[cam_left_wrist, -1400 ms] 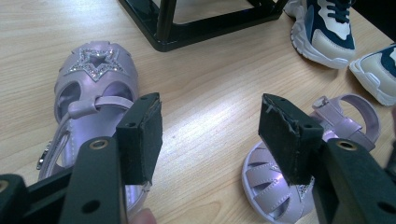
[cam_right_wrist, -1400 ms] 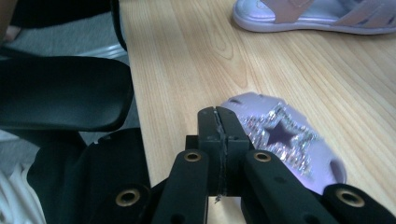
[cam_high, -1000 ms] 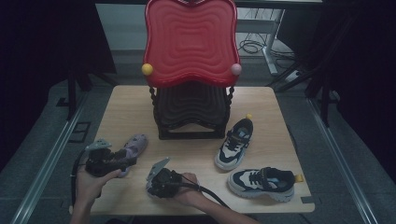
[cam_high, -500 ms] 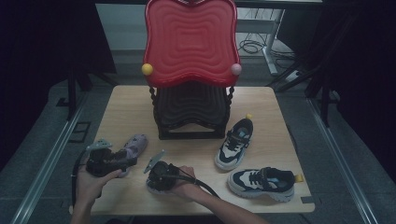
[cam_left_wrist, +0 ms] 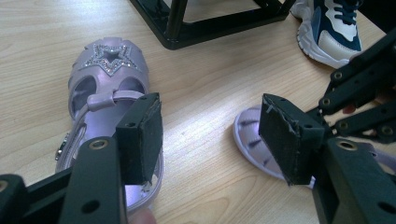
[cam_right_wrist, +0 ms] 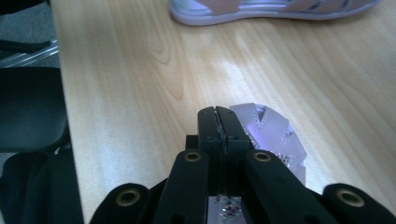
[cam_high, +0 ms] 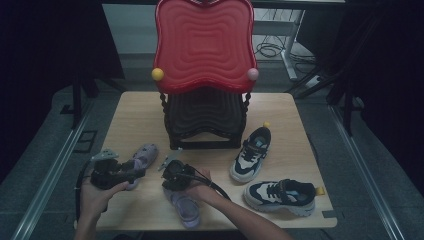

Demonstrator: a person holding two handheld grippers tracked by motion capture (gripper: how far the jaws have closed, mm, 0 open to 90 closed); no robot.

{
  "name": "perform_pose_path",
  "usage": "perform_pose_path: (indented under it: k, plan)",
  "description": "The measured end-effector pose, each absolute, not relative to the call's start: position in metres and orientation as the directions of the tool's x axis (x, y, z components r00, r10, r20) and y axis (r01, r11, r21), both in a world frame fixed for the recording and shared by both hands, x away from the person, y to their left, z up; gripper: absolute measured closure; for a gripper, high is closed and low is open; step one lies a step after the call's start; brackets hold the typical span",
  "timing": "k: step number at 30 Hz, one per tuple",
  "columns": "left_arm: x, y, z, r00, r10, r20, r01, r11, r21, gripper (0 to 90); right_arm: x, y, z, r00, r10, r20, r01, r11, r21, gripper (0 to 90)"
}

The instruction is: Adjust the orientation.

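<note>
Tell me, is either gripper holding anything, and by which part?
The right gripper pinches a lilac sandal by a thin strap near its toe. The left gripper is open, holding nothing.

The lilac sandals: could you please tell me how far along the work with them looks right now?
Seemingly done: two sneakers already lie beside the black rack. In hand: the right gripper is shut on the near lilac sandal, apparently pinching its upper. The left gripper stands open over the other sandal, with one jaw above it. Left, likely: pairing or placing both sandals; neither is on the rack.
</note>
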State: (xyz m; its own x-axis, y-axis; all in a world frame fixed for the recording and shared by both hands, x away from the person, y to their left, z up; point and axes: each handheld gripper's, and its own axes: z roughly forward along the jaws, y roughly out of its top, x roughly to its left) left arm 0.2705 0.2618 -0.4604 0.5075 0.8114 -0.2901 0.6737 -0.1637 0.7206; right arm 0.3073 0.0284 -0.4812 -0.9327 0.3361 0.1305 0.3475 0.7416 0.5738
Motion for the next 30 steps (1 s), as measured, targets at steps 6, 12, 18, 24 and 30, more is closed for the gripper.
perform_pose_path:
  k: [6,12,18,24,30]
  plan:
    - [0.270,0.261,-0.460,0.508,0.811,-0.290,0.674,-0.165,0.720,40.1,0.312,0.024,-0.481,-0.926,0.356,0.126,0.360,0.731,0.580,89.7]
    - [0.271,0.261,-0.461,0.508,0.811,-0.290,0.676,-0.167,0.718,40.1,0.312,0.023,-0.482,-0.927,0.353,0.127,0.358,0.729,0.584,89.7]
    - [0.270,0.263,-0.460,0.507,0.812,-0.290,0.673,-0.163,0.721,40.1,0.311,0.021,-0.477,-0.927,0.350,0.138,0.357,0.705,0.613,89.7]
    - [0.268,0.266,-0.458,0.501,0.816,-0.288,0.667,-0.152,0.729,40.2,0.304,0.006,-0.466,-0.922,0.353,0.155,0.360,0.642,0.677,89.7]
    - [0.268,0.268,-0.458,0.493,0.822,-0.286,0.669,-0.148,0.728,40.2,0.301,-0.022,-0.460,-0.905,0.384,0.186,0.388,0.561,0.731,89.7]
